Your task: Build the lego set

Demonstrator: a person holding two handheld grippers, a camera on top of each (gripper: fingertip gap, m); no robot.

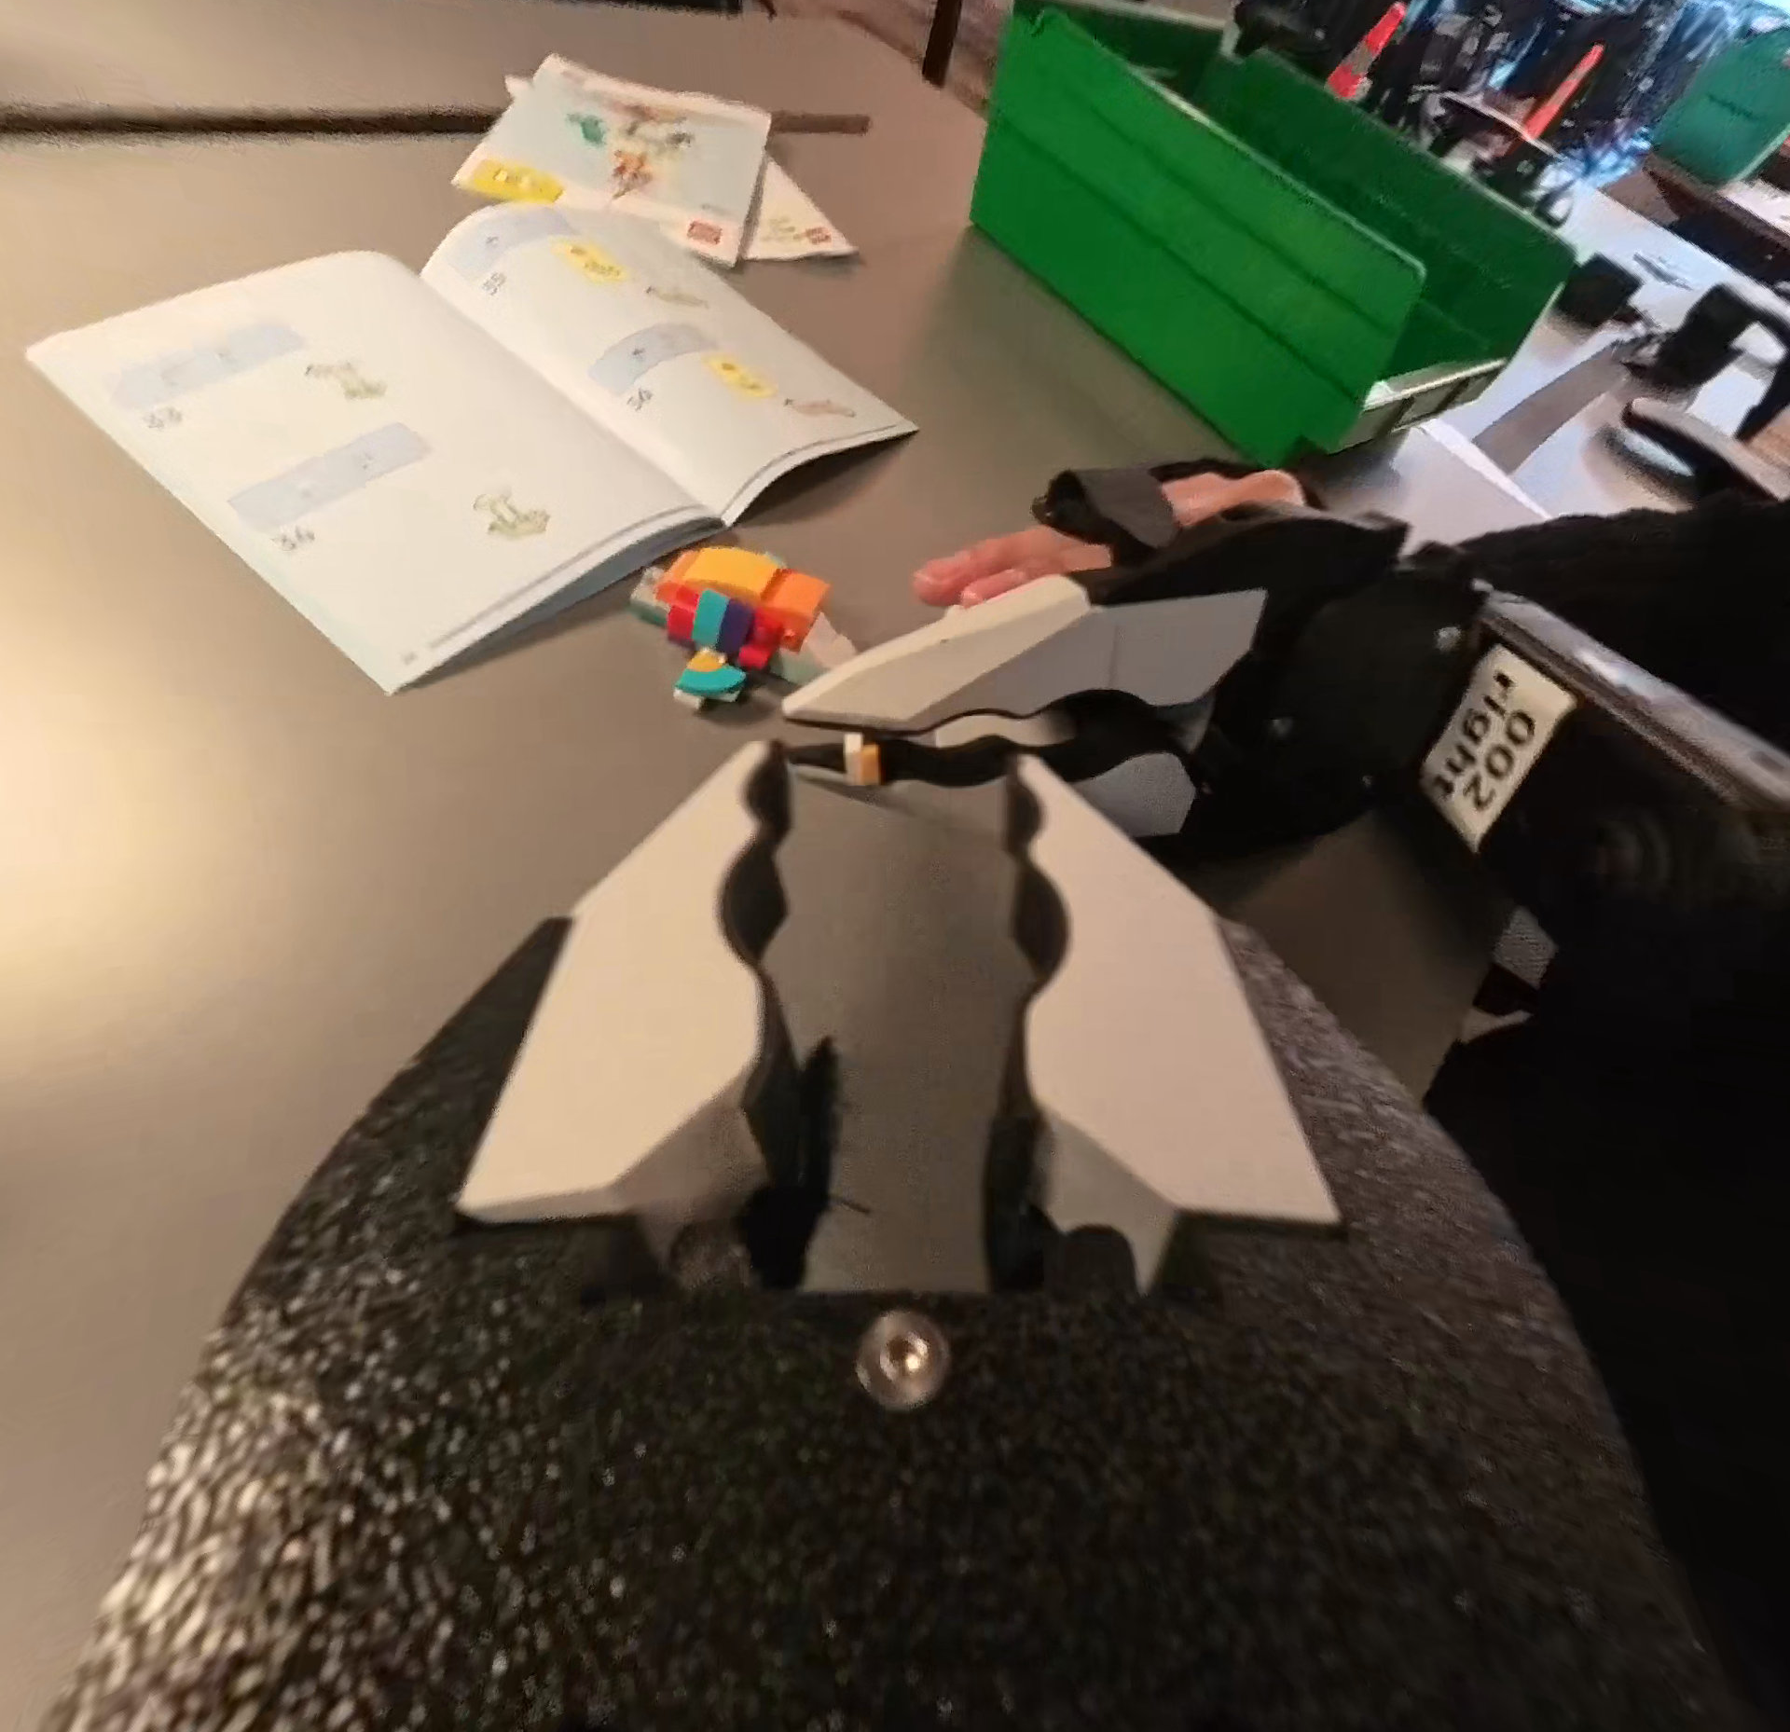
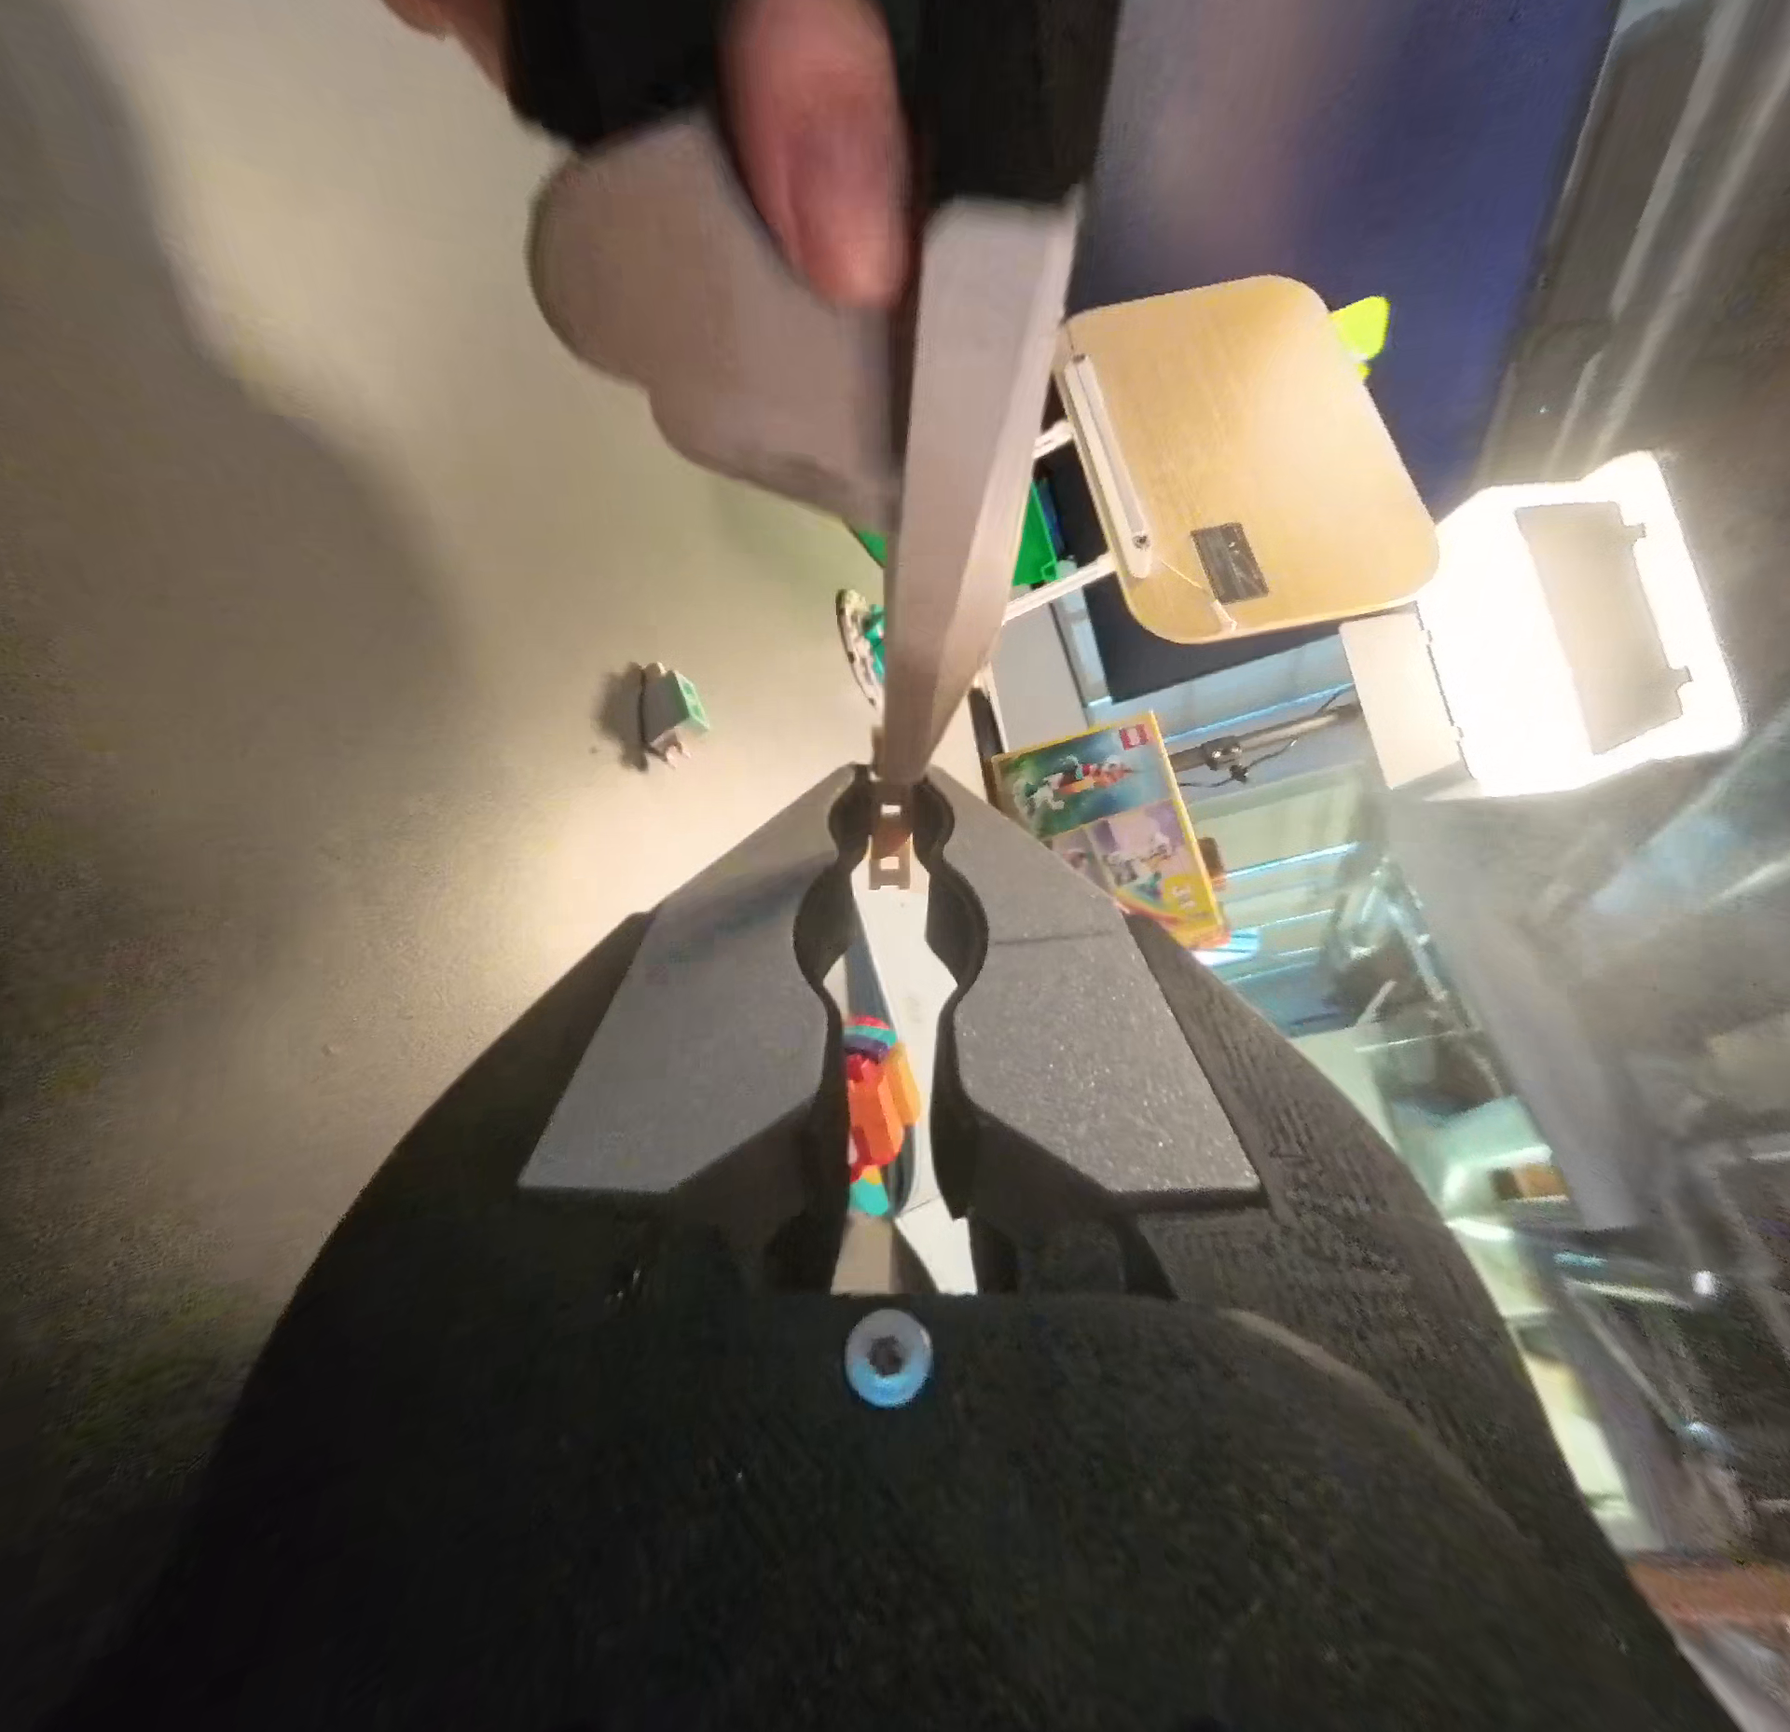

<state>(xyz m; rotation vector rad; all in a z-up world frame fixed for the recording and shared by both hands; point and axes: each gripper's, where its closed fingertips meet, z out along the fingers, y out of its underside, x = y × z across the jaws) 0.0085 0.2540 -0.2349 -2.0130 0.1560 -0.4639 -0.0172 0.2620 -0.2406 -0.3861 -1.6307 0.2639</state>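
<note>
My left gripper [image 1: 891,775] is open, low over the grey table [image 1: 242,814]. My right gripper [image 1: 804,732] comes in from the right and is shut on a small white and tan lego piece [image 1: 862,756], held between my left fingertips. In the right wrist view the right gripper [image 2: 886,799] pinches that piece [image 2: 889,838], and one left finger [image 2: 969,446] reaches down to it. The colourful lego model [image 1: 736,620] lies on the table just beyond, and also shows through the right fingers' gap [image 2: 877,1095].
An open instruction booklet [image 1: 436,426] and loose leaflets [image 1: 630,146] lie at the back left. A green bin [image 1: 1211,213] stands at the back right. A small grey and green brick cluster [image 2: 663,707] and the lego box [image 2: 1104,824] lie beyond the grippers. My two grippers' fingertips are within a few centimetres of each other.
</note>
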